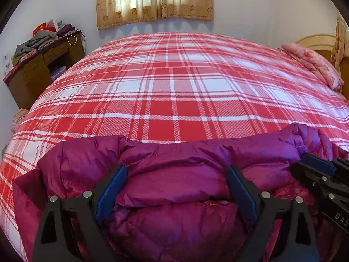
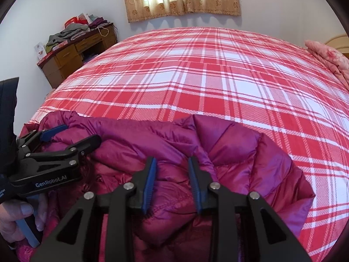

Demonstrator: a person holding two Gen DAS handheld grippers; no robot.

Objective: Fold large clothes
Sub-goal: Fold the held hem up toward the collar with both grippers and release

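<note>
A puffy magenta down jacket [image 1: 174,196] lies bunched in thick folds at the near edge of the bed. My left gripper [image 1: 176,167] has its blue pads far apart, and they press on a thick roll of the jacket from both sides. In the right wrist view the jacket [image 2: 240,157] spreads to the right. There my right gripper [image 2: 172,159] is shut on a narrower bunched fold near a stitched seam. The left gripper [image 2: 81,133] shows at the left of that view, held by a hand [image 2: 13,218]. The right gripper [image 1: 316,163] enters the left wrist view from the right.
The bed [image 1: 174,87] has a red and white plaid cover that stretches away behind the jacket. A pink folded quilt [image 1: 314,65] lies at its far right by the headboard. A wooden desk [image 1: 39,72] piled with clothes stands at the far left. Curtains [image 1: 152,0] hang on the back wall.
</note>
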